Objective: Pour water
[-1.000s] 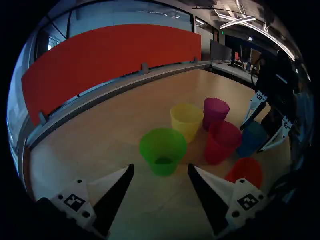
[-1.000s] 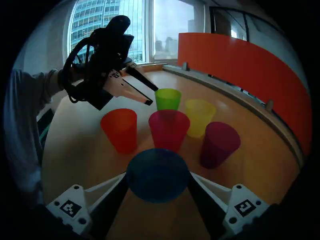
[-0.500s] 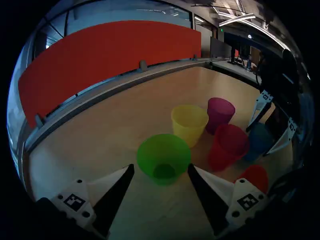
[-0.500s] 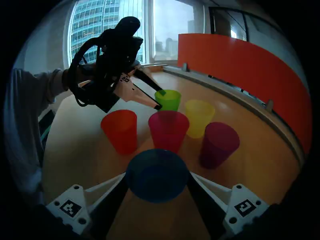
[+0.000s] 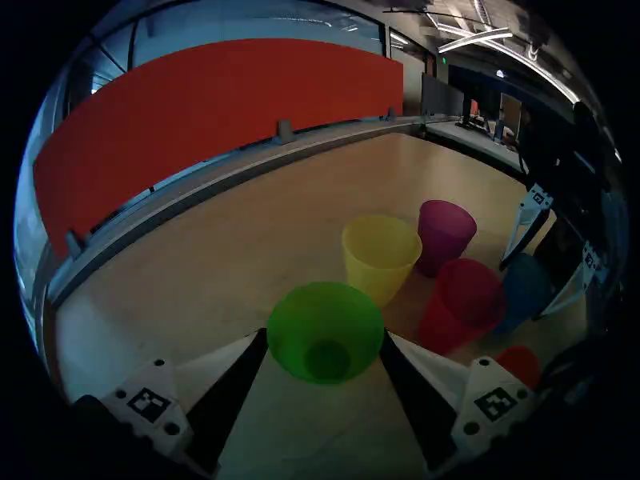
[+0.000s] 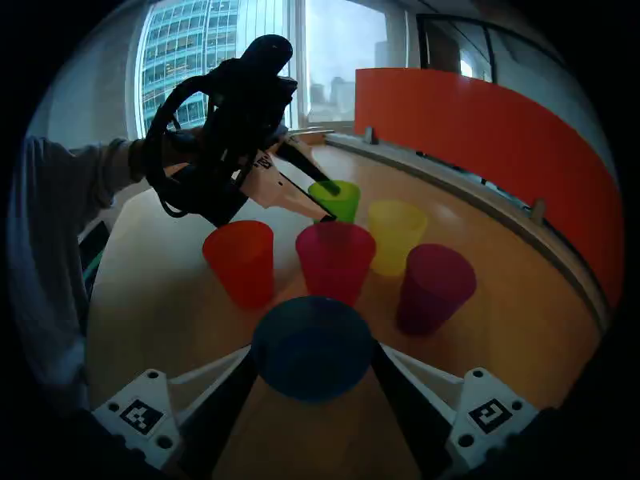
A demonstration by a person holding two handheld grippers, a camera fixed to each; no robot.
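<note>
Between my left fingers: the green cup [image 5: 324,322] stands upright, mouth up, dead ahead and close in, with one finger at its left side and one at its right.
Axis: the green cup's long axis rises straight from the table [image 5: 240,248], crosswise to my fingers, so I judge that a plain sideways squeeze would take it round the wall.
Left claw [image 5: 320,334]: it is spread wide, and the cup fills the whole gap. I cannot tell whether the fingers press on it or only flank it.
Nearer claw: the left, by far. The green cup is the leftmost of the group and well apart from my other hand.
Blue cup [image 6: 312,344]: it sits near and centred in the right gripper view, between the fingers of my right claw [image 6: 314,352]. Both fingers lie against its sides, so I take it as grasped.
Lie of the two: from the blue cup, the green one is at the far side of the group, a little left. The pour has to cross that gap.
Water: I can make out none in either cup.
Between them: the red cup [image 6: 334,260] is straight ahead of the blue one, with the orange cup [image 6: 240,260] to its left. The yellow cup [image 6: 396,234] and purple cup [image 6: 436,284] are to its right.
Risk, as I judge it: swinging either cup low could knock the red or yellow one.
Farther out: a red divider [image 6: 496,136] runs along the table's far right edge, and my sleeve [image 6: 48,240] is at the left.
</note>
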